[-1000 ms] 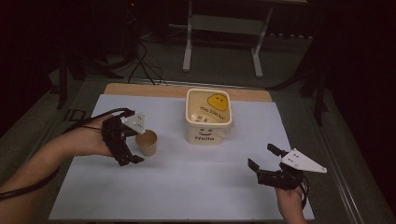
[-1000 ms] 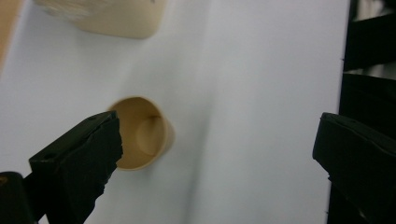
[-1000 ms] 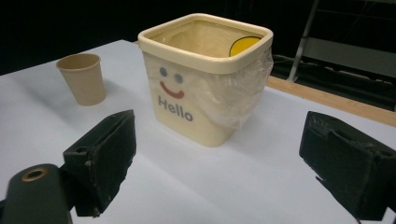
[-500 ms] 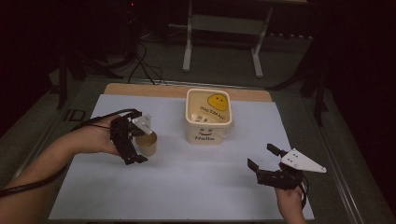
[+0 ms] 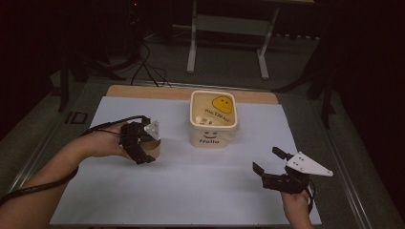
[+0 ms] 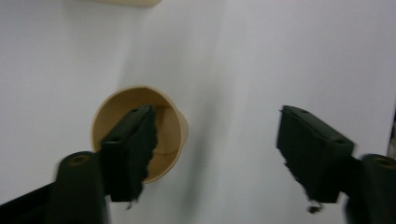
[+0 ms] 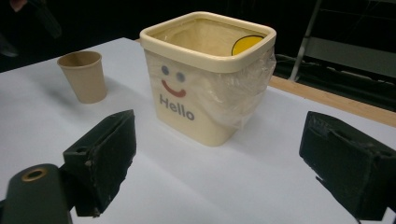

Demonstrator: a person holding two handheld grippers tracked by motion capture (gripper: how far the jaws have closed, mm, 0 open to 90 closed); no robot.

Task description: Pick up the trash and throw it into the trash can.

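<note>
A tan paper cup (image 5: 154, 148) stands upright on the white sheet, left of the cream bin (image 5: 213, 119) with a smiley face and "Hello". My left gripper (image 5: 143, 150) points down over the cup. In the left gripper view, one jaw dips into the mouth of the cup (image 6: 140, 126) and the other stands well off its wall. The left gripper (image 6: 215, 121) has just been closing, with the cup's near wall between the jaws and neither pad pressing on it. My right gripper (image 5: 267, 160) rests open at the front right, aimed at the bin (image 7: 205, 79) and the cup (image 7: 84, 74).
The white sheet (image 5: 191, 191) covers most of the table, with a wooden strip (image 5: 143, 91) along its far edge. A clear plastic liner (image 7: 243, 88) hangs over the bin's rim. Beyond the table are a metal stand (image 5: 229, 28) and floor cables (image 5: 143, 67).
My left gripper has moved right and down onto the cup, and its jaws stand narrower than before. The right gripper, the cup and the bin have stayed in place.
</note>
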